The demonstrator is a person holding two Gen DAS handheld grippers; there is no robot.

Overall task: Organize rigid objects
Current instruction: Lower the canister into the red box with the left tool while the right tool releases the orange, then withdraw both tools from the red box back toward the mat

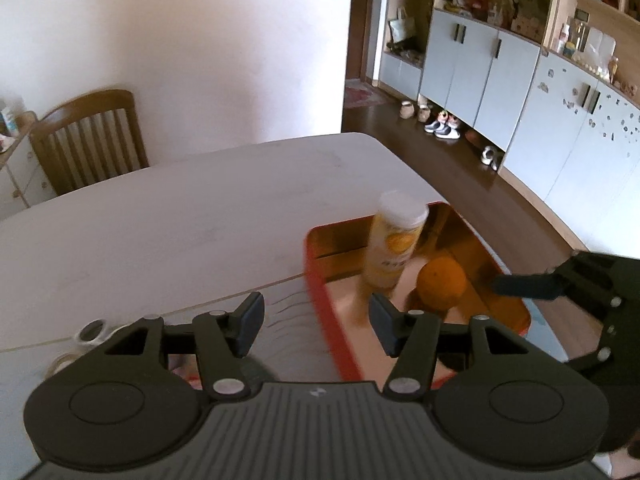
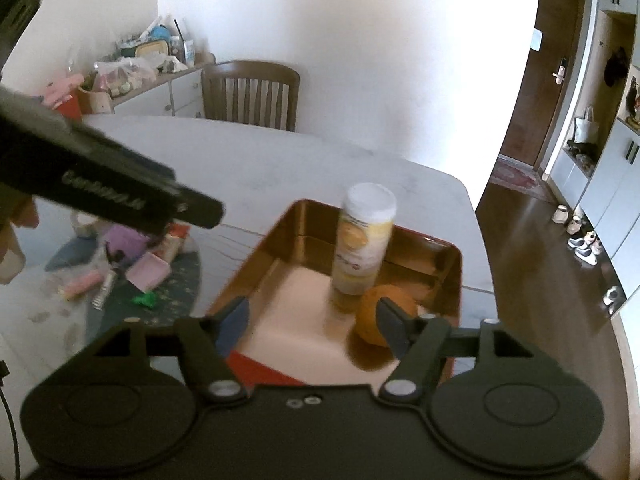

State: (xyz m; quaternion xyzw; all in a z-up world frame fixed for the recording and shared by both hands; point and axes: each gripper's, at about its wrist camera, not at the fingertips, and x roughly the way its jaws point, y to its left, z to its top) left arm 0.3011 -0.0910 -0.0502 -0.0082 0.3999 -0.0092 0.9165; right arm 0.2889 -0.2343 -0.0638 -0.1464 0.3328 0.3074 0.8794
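A red tray point(image 1: 344, 248) point(image 2: 280, 236) with a gold inside lies near the table's right edge. In it a yellow bottle point(image 1: 394, 248) point(image 2: 364, 248) with a white cap stands upright, and an orange point(image 1: 442, 282) point(image 2: 372, 312) rests beside it. My left gripper point(image 1: 316, 316) hovers open over the tray's left rim, nothing between its fingers. My right gripper point(image 2: 311, 320) hangs open over the tray's near end, also with nothing in it, its right finger in front of the orange. One right finger point(image 1: 520, 284) shows in the left wrist view, beyond the tray's right rim.
A dark round mat point(image 2: 180, 280) left of the tray holds several small items: purple and pink boxes, a metal tool, a green piece. Tape rolls point(image 1: 90, 332) lie near the left. A wooden chair point(image 2: 250, 92) stands behind the table point(image 1: 200, 208). The floor drops off at right.
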